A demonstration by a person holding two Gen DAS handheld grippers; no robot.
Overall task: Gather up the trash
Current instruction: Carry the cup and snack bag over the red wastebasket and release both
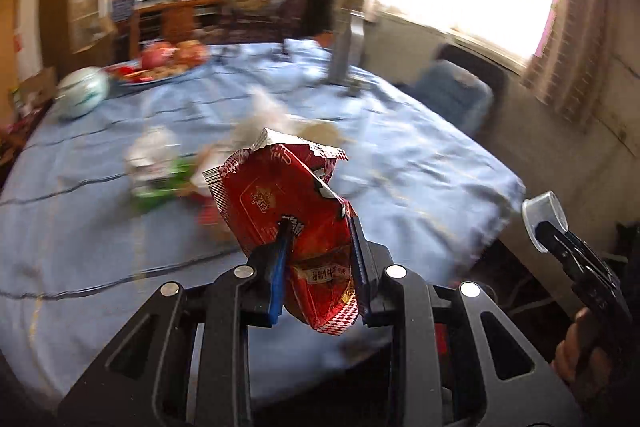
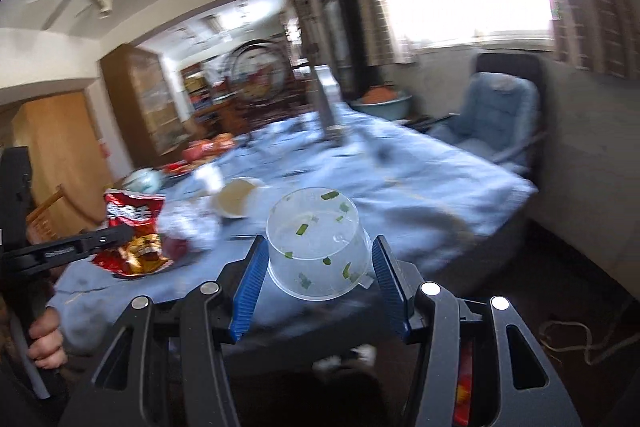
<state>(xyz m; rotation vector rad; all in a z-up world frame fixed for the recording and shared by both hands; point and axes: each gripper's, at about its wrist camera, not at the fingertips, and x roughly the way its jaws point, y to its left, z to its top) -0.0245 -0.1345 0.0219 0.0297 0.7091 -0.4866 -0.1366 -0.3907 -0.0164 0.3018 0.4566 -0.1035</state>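
A torn red snack wrapper [image 1: 288,211] stands up between the blue pads of my left gripper [image 1: 318,227], which is shut on it, above the near part of the blue-clothed table [image 1: 420,163]. In the right wrist view the same wrapper [image 2: 134,219] hangs at the left in the left gripper [image 2: 126,233]. My right gripper [image 2: 319,247] is shut on a clear plastic cup [image 2: 318,247] speckled with green bits, tilted bottom-up off the table. The left wrist view shows that cup [image 1: 544,215] at the right edge, on the right gripper [image 1: 546,231].
More litter lies mid-table: a beige paper bowl [image 2: 236,203], crumpled clear plastic [image 2: 192,223] and a green wrapper [image 1: 160,187]. A fruit plate [image 1: 160,63] and a pale green jar [image 1: 82,93] sit at the far left. A blue-cushioned chair [image 2: 496,111] stands under the bright window.
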